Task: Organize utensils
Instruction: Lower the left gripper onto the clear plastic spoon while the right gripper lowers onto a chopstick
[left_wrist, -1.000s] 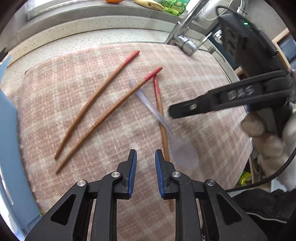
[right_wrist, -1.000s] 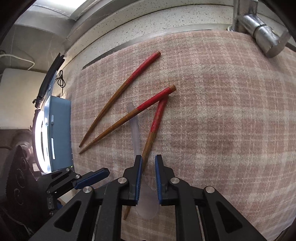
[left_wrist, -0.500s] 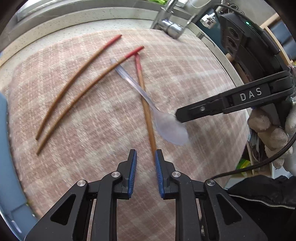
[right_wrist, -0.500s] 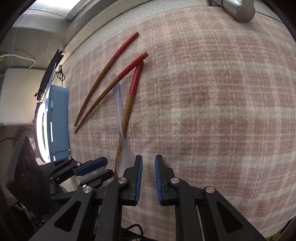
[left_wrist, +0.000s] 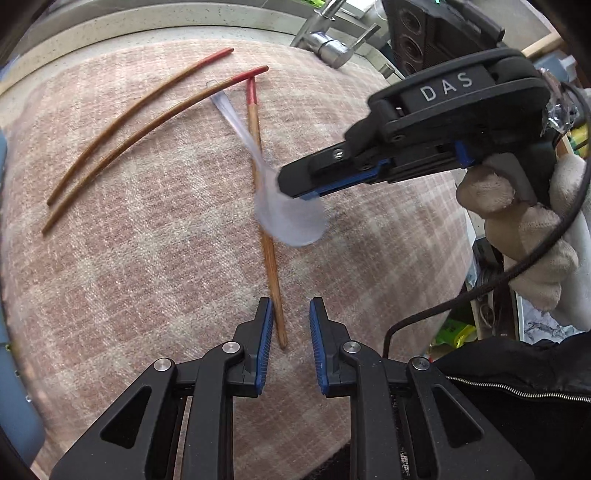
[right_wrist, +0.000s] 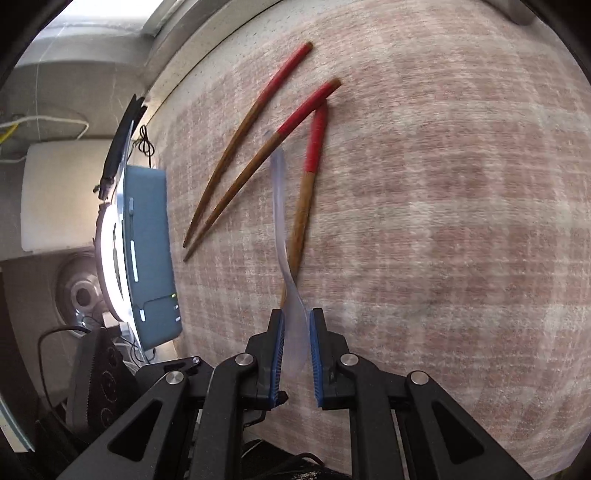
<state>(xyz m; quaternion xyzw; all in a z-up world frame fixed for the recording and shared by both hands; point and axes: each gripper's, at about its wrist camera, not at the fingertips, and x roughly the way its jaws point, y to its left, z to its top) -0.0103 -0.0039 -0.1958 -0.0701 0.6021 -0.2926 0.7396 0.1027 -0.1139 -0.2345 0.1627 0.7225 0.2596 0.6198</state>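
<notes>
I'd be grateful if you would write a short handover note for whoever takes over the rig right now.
Right claw: its blue pads straddle the bowl of the clear spoon; a firm grip can't be confirmed through the blur.
Left claw: open, holding nothing, its tips at the near end of the third chopstick.
Two more chopsticks lie side by side further left on the plaid cloth. The spoon handle crosses the third chopstick.
Done: nothing sorted yet.
Left: lift the spoon clear, then gather the three chopsticks together.
</notes>
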